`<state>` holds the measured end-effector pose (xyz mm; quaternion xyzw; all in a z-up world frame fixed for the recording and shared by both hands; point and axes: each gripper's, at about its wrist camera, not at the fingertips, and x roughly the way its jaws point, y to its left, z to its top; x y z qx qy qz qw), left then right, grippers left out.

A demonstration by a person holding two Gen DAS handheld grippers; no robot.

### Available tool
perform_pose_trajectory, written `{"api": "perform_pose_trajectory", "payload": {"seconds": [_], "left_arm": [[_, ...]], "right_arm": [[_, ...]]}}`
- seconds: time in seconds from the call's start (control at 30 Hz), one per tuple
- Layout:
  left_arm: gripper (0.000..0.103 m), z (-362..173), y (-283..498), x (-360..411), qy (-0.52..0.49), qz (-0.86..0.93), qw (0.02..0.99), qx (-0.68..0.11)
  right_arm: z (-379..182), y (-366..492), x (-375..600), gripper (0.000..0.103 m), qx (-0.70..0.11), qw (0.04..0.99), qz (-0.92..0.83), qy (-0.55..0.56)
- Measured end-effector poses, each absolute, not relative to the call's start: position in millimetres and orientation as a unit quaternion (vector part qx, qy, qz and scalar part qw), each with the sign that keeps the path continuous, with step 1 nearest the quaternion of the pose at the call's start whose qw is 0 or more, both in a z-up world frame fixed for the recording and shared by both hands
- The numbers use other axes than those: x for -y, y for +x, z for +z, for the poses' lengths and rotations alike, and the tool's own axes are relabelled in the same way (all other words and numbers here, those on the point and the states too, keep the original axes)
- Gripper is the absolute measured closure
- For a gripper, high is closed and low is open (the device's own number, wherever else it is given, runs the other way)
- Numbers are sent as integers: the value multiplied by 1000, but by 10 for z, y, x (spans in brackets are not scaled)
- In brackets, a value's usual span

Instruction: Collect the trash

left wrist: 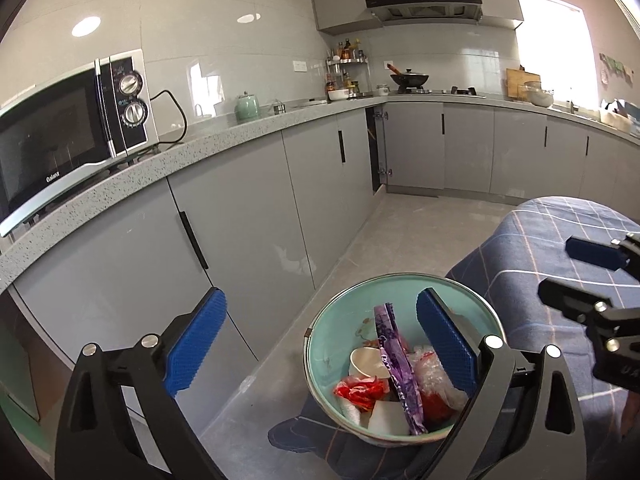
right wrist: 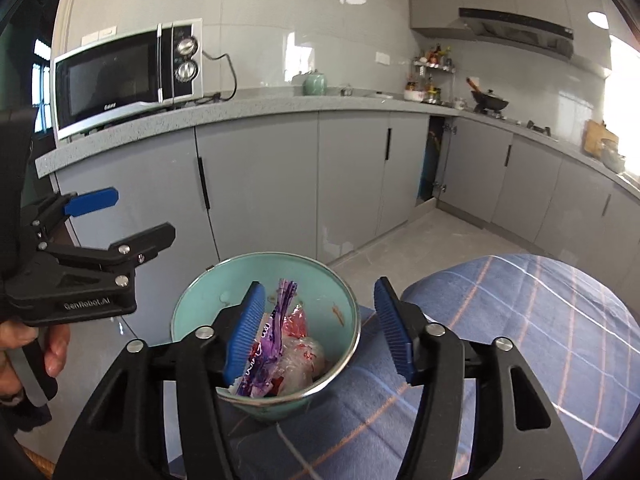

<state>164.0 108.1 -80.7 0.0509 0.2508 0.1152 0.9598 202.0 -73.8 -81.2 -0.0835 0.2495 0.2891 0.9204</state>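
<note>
A mint-green bin [left wrist: 340, 312] stands at the edge of a blue plaid cloth. It holds a purple wrapper [left wrist: 398, 376], a paper cup [left wrist: 366, 362], red-and-clear plastic [left wrist: 430, 376] and white scraps. My left gripper [left wrist: 320, 344] is open and empty, held just above and left of the bin. My right gripper [right wrist: 320, 330] is open and empty over the bin [right wrist: 320, 280], its left pad [right wrist: 246, 332] inside the rim beside the purple wrapper [right wrist: 272, 344]. Each gripper shows in the other's view, the right [left wrist: 576, 276] and the left [right wrist: 116, 216].
A grey kitchen counter [left wrist: 224, 140] with a microwave [left wrist: 68, 128], a green jar [left wrist: 248, 107] and a wok [left wrist: 409, 78] runs along the walls. One grey cabinet door [left wrist: 378, 148] stands ajar. The blue plaid cloth [right wrist: 520, 320] covers the surface at right. Grey tiled floor [left wrist: 400, 232] lies beyond.
</note>
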Motion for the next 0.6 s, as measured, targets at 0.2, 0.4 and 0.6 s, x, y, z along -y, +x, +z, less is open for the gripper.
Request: {"api": "perform_pose_trajectory", "payload": {"seconds": [0.2,0.4,0.6], "left_arm": [[6,-650,1381,-1020,52,104,967,-228],[6,-467,1207,-956,51,96,973,-203],[6,-374,1100,-938,51,100,975,-190]], "right_arm": [[-595,1679,1022,39,-235,933,268,-45],[-470,1465,1158,39,-215,941,257,-39],[-395,1368,1193,37,-199,947,246,-42]]}}
